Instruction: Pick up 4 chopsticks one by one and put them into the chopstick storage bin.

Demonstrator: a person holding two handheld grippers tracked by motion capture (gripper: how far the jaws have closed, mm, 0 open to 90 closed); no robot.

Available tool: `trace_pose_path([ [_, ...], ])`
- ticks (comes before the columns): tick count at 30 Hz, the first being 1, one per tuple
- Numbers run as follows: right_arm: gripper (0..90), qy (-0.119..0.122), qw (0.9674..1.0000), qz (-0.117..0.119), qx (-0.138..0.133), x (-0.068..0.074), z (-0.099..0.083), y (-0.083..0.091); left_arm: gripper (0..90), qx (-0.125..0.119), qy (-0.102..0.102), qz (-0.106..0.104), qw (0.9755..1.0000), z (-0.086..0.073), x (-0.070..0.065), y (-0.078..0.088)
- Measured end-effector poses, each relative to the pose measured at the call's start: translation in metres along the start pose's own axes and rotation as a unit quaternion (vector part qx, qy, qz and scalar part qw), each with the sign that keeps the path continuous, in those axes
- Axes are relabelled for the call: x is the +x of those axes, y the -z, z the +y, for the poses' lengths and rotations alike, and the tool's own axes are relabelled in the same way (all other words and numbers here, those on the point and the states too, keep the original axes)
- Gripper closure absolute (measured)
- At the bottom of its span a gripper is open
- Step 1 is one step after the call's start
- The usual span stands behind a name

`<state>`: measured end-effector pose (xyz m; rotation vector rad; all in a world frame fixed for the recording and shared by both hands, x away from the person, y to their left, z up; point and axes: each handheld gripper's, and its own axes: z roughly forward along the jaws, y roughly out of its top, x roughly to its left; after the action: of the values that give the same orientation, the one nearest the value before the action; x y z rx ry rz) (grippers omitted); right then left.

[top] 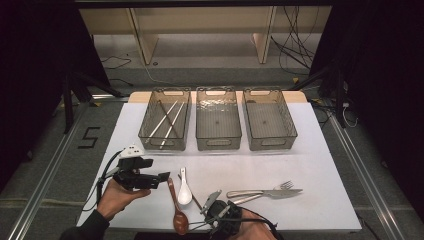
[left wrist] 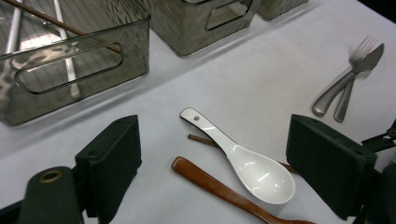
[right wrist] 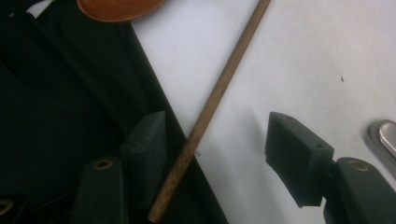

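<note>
You are sorting cutlery from the near edge of the table [top: 310,150] into the three bins, and the step in hand looks like the pickup of the brown chopstick [right wrist: 212,100]; it lies flat on the white cover near the table's front edge, its lower end reaching over the edge above the dark floor, its far end running up under the white spoon [left wrist: 243,161] and just beside the wooden spoon [left wrist: 219,189]. Your right gripper [right wrist: 215,154] straddles that stick; the jaws stand fairly wide, the stick close against the left pad [right wrist: 144,154] and well clear of the right one, so nothing is clamped yet. The next move, as I judge it, calls for centring the stick between the pads, then closing firmly on it; it is thin and round, so it may roll or slip out if you pinch off-centre. After that, the left bin [top: 165,120] seems the place, since it already holds two pale chopsticks and a brown one; the middle bin [top: 218,119] and right bin [top: 269,119] look unfilled. Your left gripper [left wrist: 212,163] hangs released above the spoons, jaws wide, touching nothing; the fork [top: 265,190] and knife [top: 270,194] lie together to the right, still waiting.
</note>
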<state>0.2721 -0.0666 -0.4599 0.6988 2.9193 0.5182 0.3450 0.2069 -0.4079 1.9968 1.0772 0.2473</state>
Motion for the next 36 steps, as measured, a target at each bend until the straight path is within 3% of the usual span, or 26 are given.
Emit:
trace_pose_path([
  [9,44.6,0.017,0.9996,-0.003,0.022,0.005,-0.002,-0.003,17.6,0.004,-0.002,-0.005,1.0000,0.000,0.000,-0.001],
  [15,59.1,0.016,0.9995,-0.017,0.021,0.001,-0.002,-0.002,17.6,0.002,-0.005,-0.003,1.0000,0.000,0.000,0.000],
  [19,65.7,0.011,0.9997,-0.007,0.022,-0.002,-0.003,0.000,17.6,0.000,-0.006,-0.004,1.0000,0.000,0.000,0.001],
  [25,77.9,-0.015,0.9994,0.011,0.029,-0.011,-0.005,0.002,17.6,0.000,-0.007,-0.005,1.0000,0.000,-0.002,-0.001],
  [33,84.2,-0.055,0.9970,-0.008,0.054,-0.030,-0.012,0.007,17.6,0.000,-0.009,-0.006,0.9999,0.001,-0.002,0.000],
  [36,84.6,-0.057,0.9965,-0.012,0.060,-0.036,-0.014,0.008,17.6,0.002,-0.012,-0.008,0.9999,0.001,-0.002,-0.001],
])
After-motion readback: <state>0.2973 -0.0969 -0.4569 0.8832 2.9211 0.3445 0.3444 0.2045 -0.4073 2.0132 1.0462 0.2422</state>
